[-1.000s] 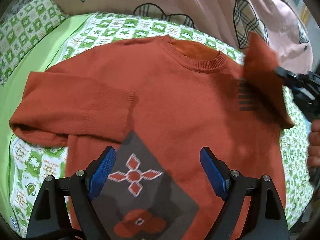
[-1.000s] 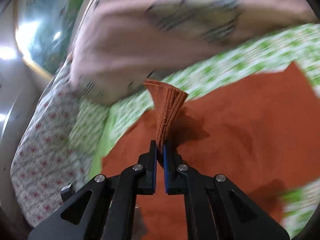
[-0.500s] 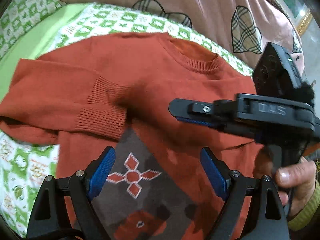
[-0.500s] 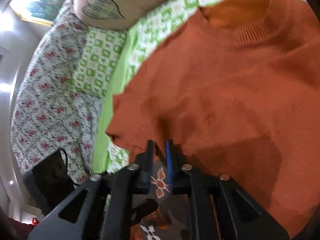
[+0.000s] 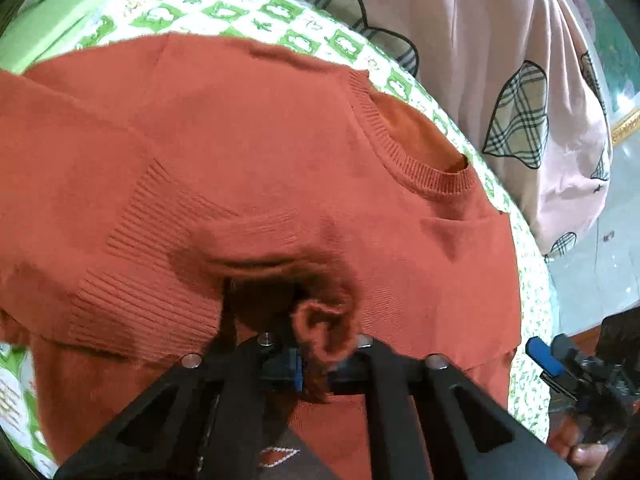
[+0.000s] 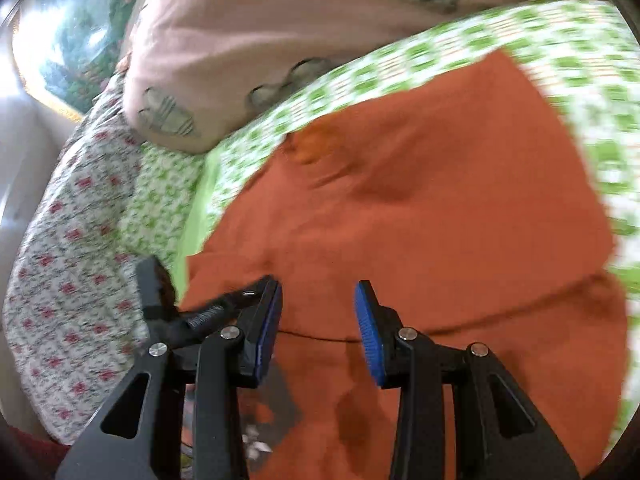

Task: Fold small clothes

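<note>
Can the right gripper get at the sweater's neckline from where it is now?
Probably yes: the right gripper is opening with nothing between its jaws, and only flat sweater lies before the neckline.

far edge: pink quilt (image 5: 460, 40) heaped along it, blocks reach past the collar
bed centre: orange sweater (image 5: 280, 152) covers it (lies flat)
sheet (image 6: 520, 28): bare green-check strips beside the sweater, passable

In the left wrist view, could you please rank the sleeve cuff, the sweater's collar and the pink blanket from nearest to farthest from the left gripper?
1. Sleeve cuff: bunched in the shut jaws of the left gripper.
2. Collar: up and right, mid-frame.
3. Pink blanket: beyond the collar, along the top right.
</note>
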The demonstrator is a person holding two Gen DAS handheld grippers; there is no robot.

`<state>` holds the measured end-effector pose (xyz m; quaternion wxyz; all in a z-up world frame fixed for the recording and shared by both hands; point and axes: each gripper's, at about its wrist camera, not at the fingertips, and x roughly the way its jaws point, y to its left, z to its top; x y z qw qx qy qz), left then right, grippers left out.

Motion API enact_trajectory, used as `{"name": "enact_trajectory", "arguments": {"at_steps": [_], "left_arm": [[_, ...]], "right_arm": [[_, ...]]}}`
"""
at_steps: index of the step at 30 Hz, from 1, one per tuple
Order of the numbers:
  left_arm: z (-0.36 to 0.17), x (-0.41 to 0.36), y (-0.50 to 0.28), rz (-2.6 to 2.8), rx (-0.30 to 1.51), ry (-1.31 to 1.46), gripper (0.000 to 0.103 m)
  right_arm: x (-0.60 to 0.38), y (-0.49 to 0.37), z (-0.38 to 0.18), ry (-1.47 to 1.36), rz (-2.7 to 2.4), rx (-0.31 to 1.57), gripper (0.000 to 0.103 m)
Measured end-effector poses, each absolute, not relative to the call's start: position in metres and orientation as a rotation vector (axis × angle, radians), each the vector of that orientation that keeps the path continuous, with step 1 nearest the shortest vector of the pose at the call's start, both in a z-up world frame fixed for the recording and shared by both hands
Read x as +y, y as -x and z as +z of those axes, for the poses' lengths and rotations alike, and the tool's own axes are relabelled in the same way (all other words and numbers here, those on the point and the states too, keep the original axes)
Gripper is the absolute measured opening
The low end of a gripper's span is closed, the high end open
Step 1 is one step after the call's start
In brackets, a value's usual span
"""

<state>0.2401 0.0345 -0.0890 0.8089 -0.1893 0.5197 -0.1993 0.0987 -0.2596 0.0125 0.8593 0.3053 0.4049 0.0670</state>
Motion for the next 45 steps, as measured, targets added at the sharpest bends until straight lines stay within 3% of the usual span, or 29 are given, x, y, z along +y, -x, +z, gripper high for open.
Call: {"name": "enact_trajectory", "arguments": {"at_steps": [4, 14, 16, 20, 21, 22, 27, 32, 34, 35, 37, 39, 45], "left_arm": [[-0.048, 0.051, -0.222, -0.409, 0.987, 0.336, 0.004], [-0.058, 0.09, -0.219, -0.319, 1.009, 0.277, 0.004], [-0.059, 0.087, -0.219, -0.317, 1.014, 0.259, 0.005], [-0.058, 0.088, -0.217, -0.318, 1.018, 0.255, 0.004], [-0.058, 0.087, -0.217, -0.32, 1.019, 0.25, 0.005], [-0.058, 0.085, -0.217, -0.324, 1.022, 0.246, 0.005], [-0.054, 0.061, -0.212, -0.395, 1.015, 0.222, 0.005], [-0.079, 0.054, -0.216, -0.356, 1.093, 0.184, 0.006], [-0.081, 0.062, -0.213, -0.355, 1.103, 0.2, 0.012], [-0.08, 0.067, -0.212, -0.347, 1.103, 0.195, 0.014], [-0.074, 0.078, -0.206, -0.329, 1.099, 0.195, 0.014], [-0.067, 0.094, -0.2, -0.296, 1.086, 0.22, 0.017], [-0.057, 0.136, -0.196, -0.221, 1.068, 0.307, 0.019]], "right_arm": [[-0.298, -0.082, 0.012, -0.639, 0.015, 0.839, 0.039], [-0.362, -0.115, 0.007, -0.543, -0.162, 0.855, 0.04], [-0.364, -0.132, 0.003, -0.515, -0.143, 0.891, 0.051], [-0.365, -0.161, -0.011, -0.435, -0.159, 0.946, 0.052], [-0.367, -0.167, -0.019, -0.43, -0.16, 0.98, 0.048], [-0.369, -0.171, -0.024, -0.441, -0.147, 1.003, 0.007], [-0.391, -0.153, 0.0, -0.463, -0.198, 0.906, 0.009], [-0.403, -0.159, -0.018, -0.486, -0.227, 0.973, 0.009], [-0.4, -0.153, -0.01, -0.493, -0.225, 0.952, 0.01], [-0.397, -0.149, -0.002, -0.492, -0.222, 0.935, 0.013], [-0.389, -0.141, 0.011, -0.477, -0.206, 0.915, 0.032], [-0.376, -0.131, 0.023, -0.476, -0.17, 0.876, 0.04], [-0.316, -0.112, 0.021, -0.483, -0.017, 0.898, 0.04]]}}
